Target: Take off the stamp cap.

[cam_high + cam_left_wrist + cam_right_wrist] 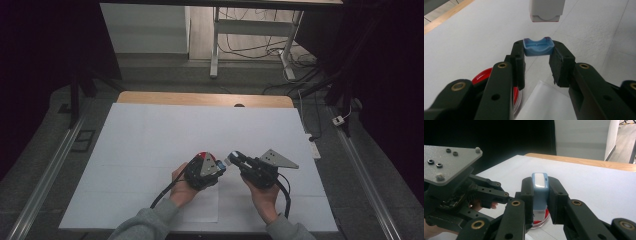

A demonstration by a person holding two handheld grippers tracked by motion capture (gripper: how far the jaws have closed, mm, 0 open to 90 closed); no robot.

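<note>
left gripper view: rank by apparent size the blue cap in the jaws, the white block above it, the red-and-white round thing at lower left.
1. red-and-white round thing, though partly hidden behind the jaw and nearest the camera, so unsure
2. white block, cut off by the top edge
3. blue cap, clamped by the left gripper

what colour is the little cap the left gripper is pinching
Light blue. The cap shows best in the left gripper view, clamped between the left gripper tips.

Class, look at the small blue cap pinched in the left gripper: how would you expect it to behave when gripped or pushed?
The blue cap looks like moulded plastic, so probably stiff and light. Its smooth curved rim suggests it may slip: the left gripper pinches only its ends. Hollow and shallow, it would likely slide rather than roll if pushed.
</note>
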